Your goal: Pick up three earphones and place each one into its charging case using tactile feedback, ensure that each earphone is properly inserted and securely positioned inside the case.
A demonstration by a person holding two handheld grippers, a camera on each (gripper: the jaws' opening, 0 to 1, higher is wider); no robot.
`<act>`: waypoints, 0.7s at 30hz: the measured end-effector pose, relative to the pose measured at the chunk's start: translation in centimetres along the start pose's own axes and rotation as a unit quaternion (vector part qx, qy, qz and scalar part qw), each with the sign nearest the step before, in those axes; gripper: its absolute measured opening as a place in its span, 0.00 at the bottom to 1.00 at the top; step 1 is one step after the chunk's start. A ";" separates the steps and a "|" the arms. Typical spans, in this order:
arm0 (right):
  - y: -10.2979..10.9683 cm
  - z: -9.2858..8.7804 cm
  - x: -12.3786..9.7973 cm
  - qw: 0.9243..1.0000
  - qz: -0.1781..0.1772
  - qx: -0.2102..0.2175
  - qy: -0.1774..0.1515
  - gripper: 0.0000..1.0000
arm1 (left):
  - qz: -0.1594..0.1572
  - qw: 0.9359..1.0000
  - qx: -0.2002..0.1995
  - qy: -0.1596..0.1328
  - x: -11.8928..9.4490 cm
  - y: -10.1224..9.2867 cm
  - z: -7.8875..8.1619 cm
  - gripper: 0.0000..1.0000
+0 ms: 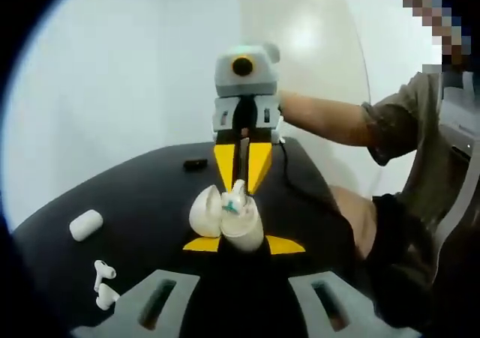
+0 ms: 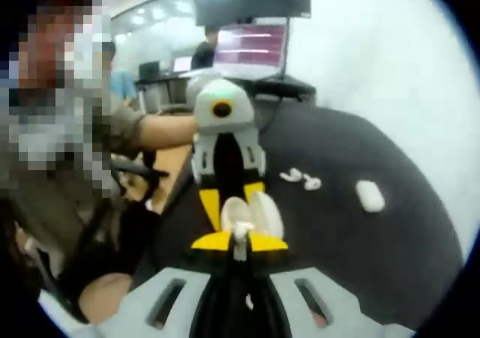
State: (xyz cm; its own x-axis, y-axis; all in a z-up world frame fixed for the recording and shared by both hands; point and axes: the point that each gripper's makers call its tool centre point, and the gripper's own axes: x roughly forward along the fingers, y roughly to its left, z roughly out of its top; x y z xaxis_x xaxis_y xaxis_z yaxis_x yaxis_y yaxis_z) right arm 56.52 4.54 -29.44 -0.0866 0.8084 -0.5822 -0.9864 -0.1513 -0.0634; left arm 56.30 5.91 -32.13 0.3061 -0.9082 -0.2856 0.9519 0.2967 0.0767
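Tongs of the left gripper [image 1: 244,243] clamp an open white charging case [image 1: 225,216] above the black table [image 1: 135,195]. The right tongs [image 2: 240,240] pinch an earphone [image 1: 238,192] at the case's mouth. Two loose earphones [image 1: 103,284] and a closed case [image 1: 85,225] lie apart.

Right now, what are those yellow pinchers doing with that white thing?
A person holds two grippers. The left gripper grips an open white charging case, while the right gripper pushes an earphone into it. Two more earphones and a closed case wait on the black table.
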 end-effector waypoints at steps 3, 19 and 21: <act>0.0 0.0 -0.4 1.000 -0.005 0.003 -0.015 0.12 | 0.000 1.000 0.001 -0.001 0.0 0.1 0.0 0.17; -0.1 -2.0 -0.2 0.991 -0.078 0.081 -0.073 0.27 | 0.000 1.000 0.007 -0.001 -0.1 0.1 -0.1 0.17; -0.1 -1.9 0.5 0.990 -0.079 0.084 -0.081 0.27 | 0.000 1.000 0.007 -0.001 -0.1 0.1 -0.1 0.17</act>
State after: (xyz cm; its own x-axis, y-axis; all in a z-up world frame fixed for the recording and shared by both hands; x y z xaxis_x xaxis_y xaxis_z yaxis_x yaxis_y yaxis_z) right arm 56.86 3.82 -31.28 0.0620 0.8973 -0.4370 -0.9976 0.0690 0.0002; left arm 56.34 6.04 -32.25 0.3054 -0.9093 -0.2829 0.9522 0.2920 0.0894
